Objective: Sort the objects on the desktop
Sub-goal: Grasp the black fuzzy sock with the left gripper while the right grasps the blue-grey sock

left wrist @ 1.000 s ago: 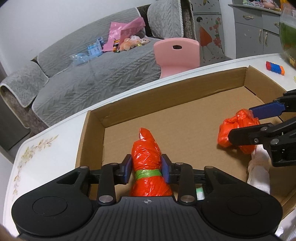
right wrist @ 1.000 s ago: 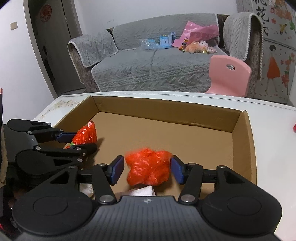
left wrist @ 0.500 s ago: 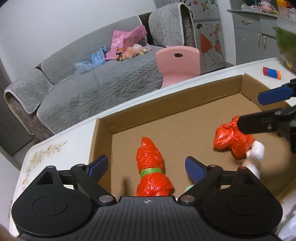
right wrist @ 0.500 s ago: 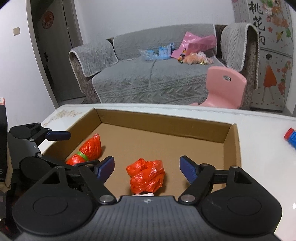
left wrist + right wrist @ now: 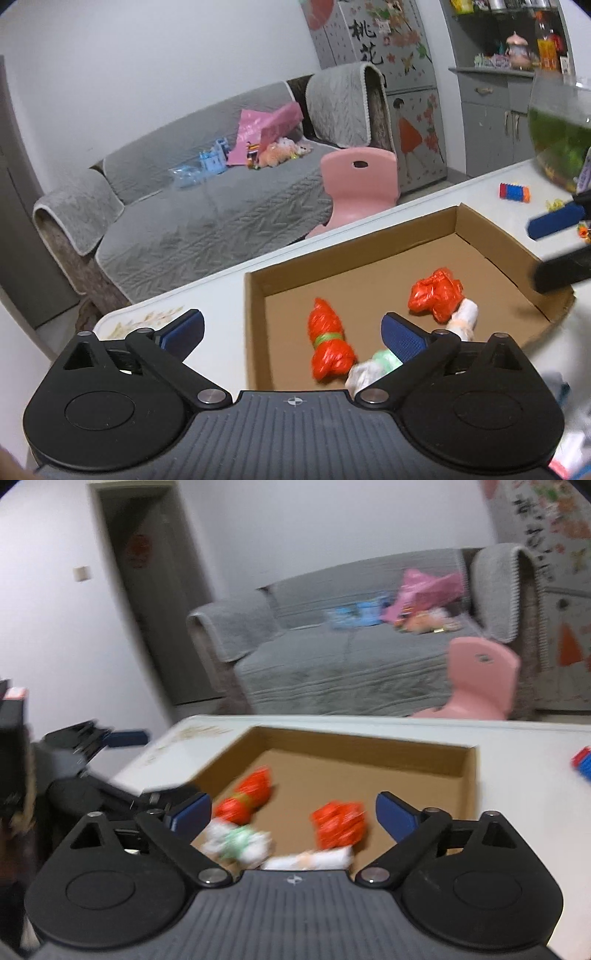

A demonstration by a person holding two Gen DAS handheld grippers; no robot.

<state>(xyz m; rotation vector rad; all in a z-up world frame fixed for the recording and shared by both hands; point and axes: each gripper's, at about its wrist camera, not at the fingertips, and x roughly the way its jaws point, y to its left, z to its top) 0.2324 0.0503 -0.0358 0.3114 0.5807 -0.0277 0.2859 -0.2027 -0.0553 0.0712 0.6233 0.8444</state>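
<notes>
A shallow cardboard box [image 5: 491,236] [image 5: 469,771] lies on the white table. In it lie an orange bag roll tied with a green band [image 5: 328,345] [image 5: 245,797], a crumpled orange bag roll [image 5: 437,295] [image 5: 340,823], a pale green and white roll [image 5: 369,369] [image 5: 238,843] and a white roll [image 5: 465,317] [image 5: 314,860]. My left gripper [image 5: 291,332] is open and empty, above the box's near left corner. My right gripper [image 5: 293,812] is open and empty, above the box's near edge; its fingers [image 5: 554,221] show at the right of the left wrist view.
A red and blue toy block [image 5: 514,192] [image 5: 583,766] lies on the table beyond the box. A glass fish bowl [image 5: 561,122] stands at the far right. A pink child's chair [image 5: 360,177] and a grey sofa [image 5: 207,206] stand behind the table.
Both grippers let go of their orange rolls, opened wide and drew back and up from the box. Both rolls now lie on the box floor.
</notes>
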